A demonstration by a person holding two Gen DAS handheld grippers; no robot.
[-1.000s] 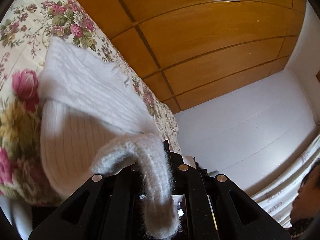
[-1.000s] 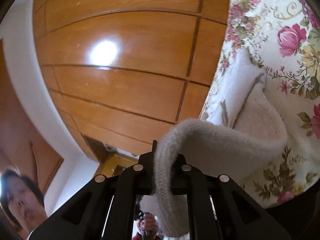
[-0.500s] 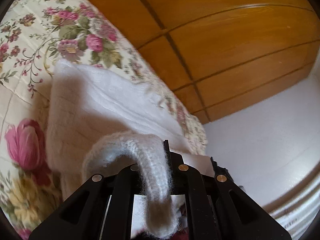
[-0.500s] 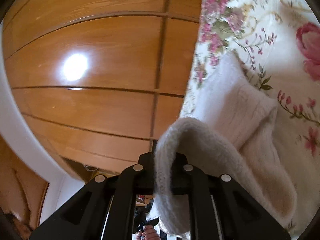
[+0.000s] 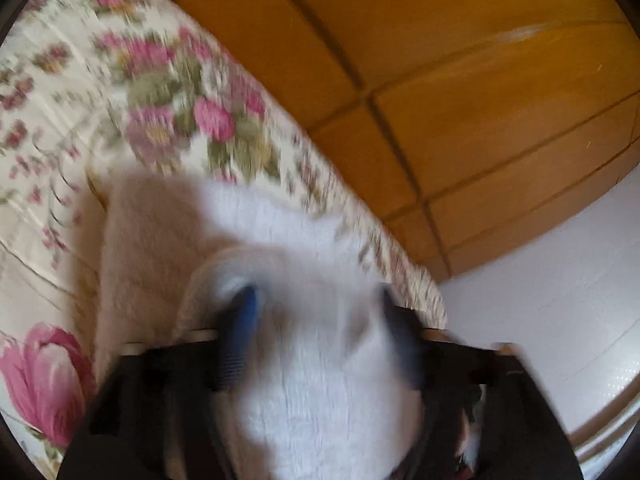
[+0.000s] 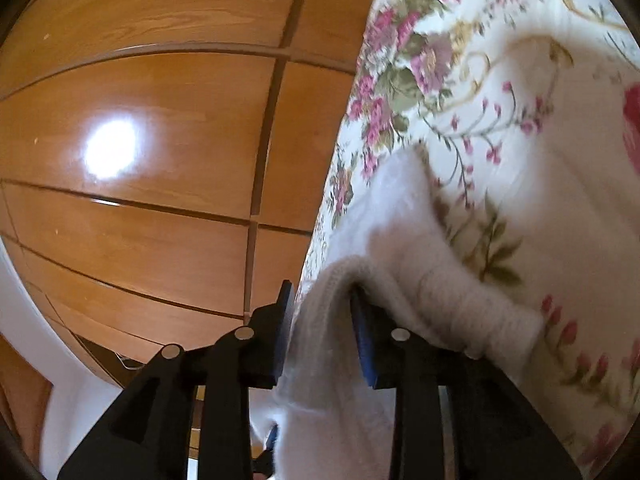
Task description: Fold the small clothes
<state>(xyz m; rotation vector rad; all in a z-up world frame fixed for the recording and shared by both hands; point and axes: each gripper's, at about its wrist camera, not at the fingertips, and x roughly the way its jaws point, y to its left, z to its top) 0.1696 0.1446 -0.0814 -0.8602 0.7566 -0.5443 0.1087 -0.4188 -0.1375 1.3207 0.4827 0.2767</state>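
White knit garment [image 5: 256,240]: folded over on floral bedspread [image 5: 60,128], hem carried to 12 o'clock for the fold. Left gripper [image 5: 316,312]: jaws just opening, wide, knit loose between. Right gripper [image 6: 322,316]: jaws just parting, knit edge [image 6: 328,320] draped between, released to settle.

Sweater [image 5: 256,240]: white, fuzzy knit. Bedspread [image 5: 60,128]: cream with pink roses and green leaves. Wardrobe [image 6: 160,120]: orange-brown wood panels. Gripper pads [image 6: 366,344]: blue.
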